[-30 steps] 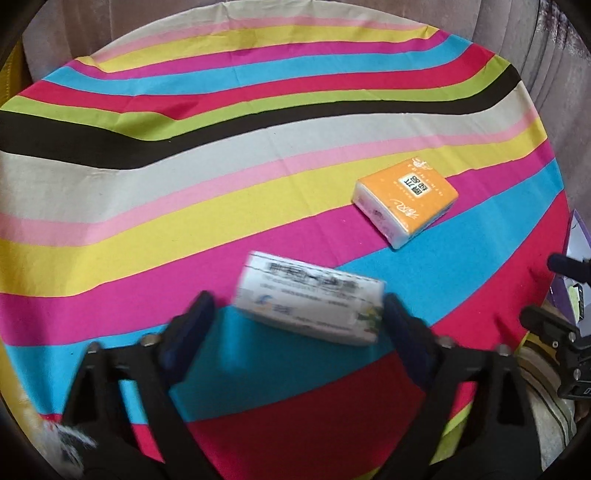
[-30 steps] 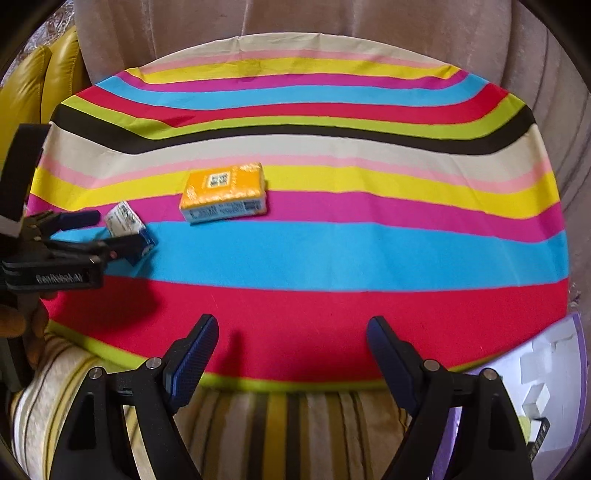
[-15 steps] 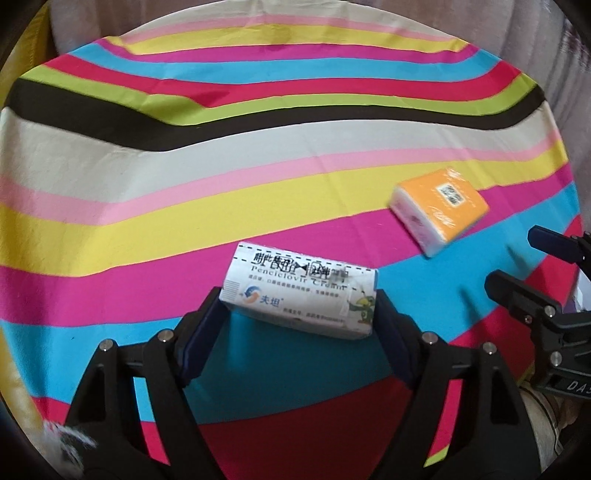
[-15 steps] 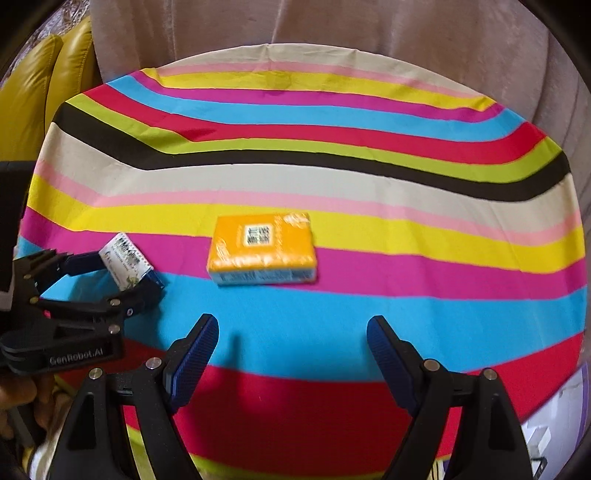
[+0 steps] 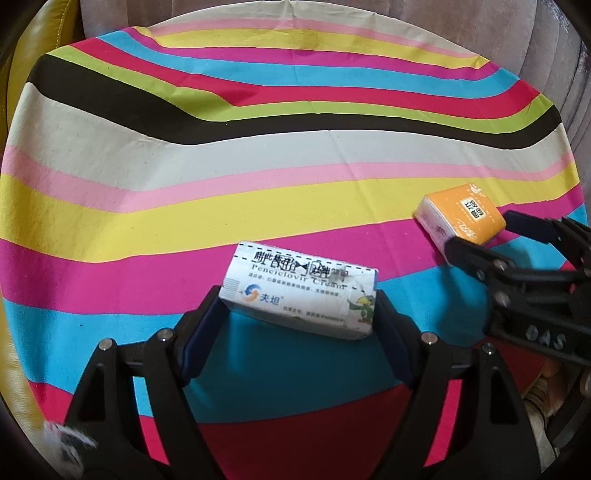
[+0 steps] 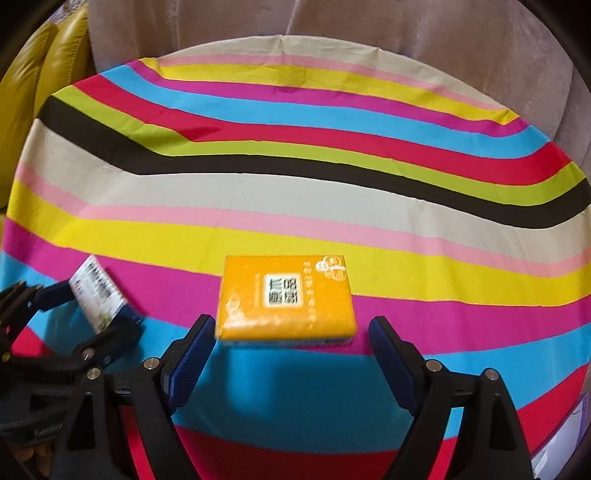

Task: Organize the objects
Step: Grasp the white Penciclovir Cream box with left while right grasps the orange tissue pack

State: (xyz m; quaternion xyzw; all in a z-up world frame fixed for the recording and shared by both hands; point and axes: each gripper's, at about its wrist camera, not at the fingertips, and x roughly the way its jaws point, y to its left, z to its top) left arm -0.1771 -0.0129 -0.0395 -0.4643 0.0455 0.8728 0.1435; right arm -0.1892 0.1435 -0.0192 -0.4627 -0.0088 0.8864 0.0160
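My left gripper is shut on a white cream box printed "Penciclovir Cream", held crosswise between the blue pads above the striped tablecloth. The box also shows in the right wrist view, held by the left gripper. An orange tissue pack lies flat on the magenta stripe. My right gripper is open, its fingers on either side of the pack's near edge, not touching it. In the left wrist view the pack lies at the right with the right gripper around it.
The striped cloth covers a round table. A yellow leather seat stands at the back left and a beige curtain behind. A purple-edged white container sits off the table's front right.
My right gripper has moved forward and left up to the orange tissue pack, which now lies between its open fingers. My left gripper has closed on the cream box and holds it.
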